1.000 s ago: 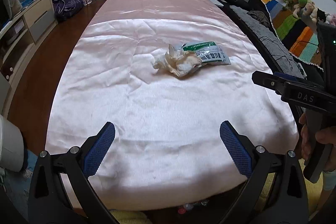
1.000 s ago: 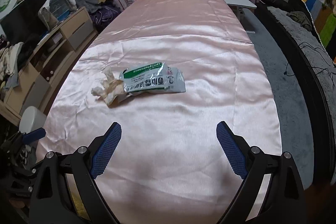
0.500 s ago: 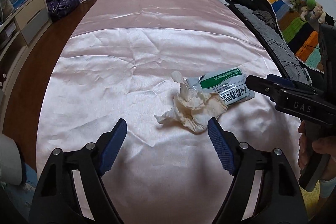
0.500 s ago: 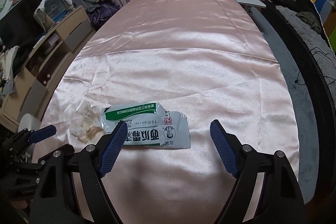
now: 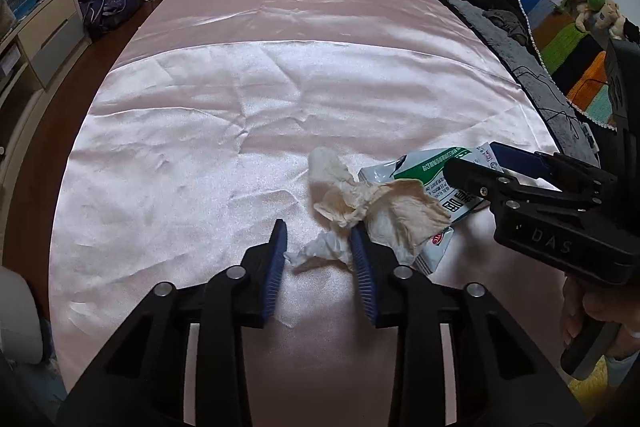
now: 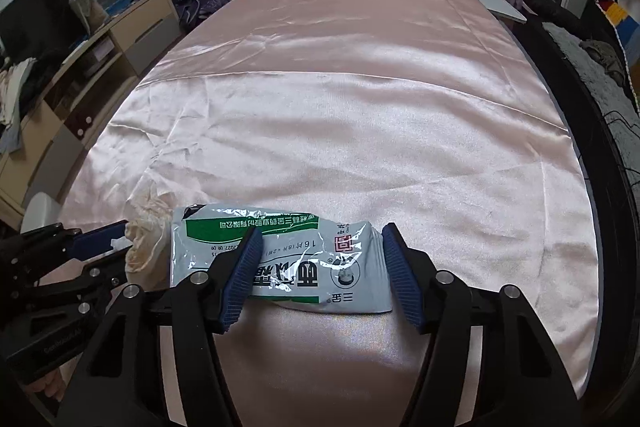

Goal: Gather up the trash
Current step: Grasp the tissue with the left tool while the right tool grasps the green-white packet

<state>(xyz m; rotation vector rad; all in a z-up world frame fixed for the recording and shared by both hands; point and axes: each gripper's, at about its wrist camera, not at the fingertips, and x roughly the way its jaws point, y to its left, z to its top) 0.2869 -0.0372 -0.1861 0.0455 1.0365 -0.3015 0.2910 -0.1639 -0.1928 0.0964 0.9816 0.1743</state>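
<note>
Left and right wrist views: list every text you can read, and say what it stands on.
"DAS": body of the right tool.
"16": grey wrapper.
"三金": same wrapper.
The wrapper's other print, green band included: too small or distorted to read.

Wrapper [image 5: 430, 167] partly under tissue [image 5: 384, 211], perhaps under right tool [image 5: 486, 167].

"DAS" on the right tongs [image 5: 500, 163]; "16", "2027 09 09" on the wrapper [image 6: 304, 259].

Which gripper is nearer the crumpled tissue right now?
Left. The left gripper straddles the crumpled tissue; the right gripper brackets the wrapper beside it.
</note>
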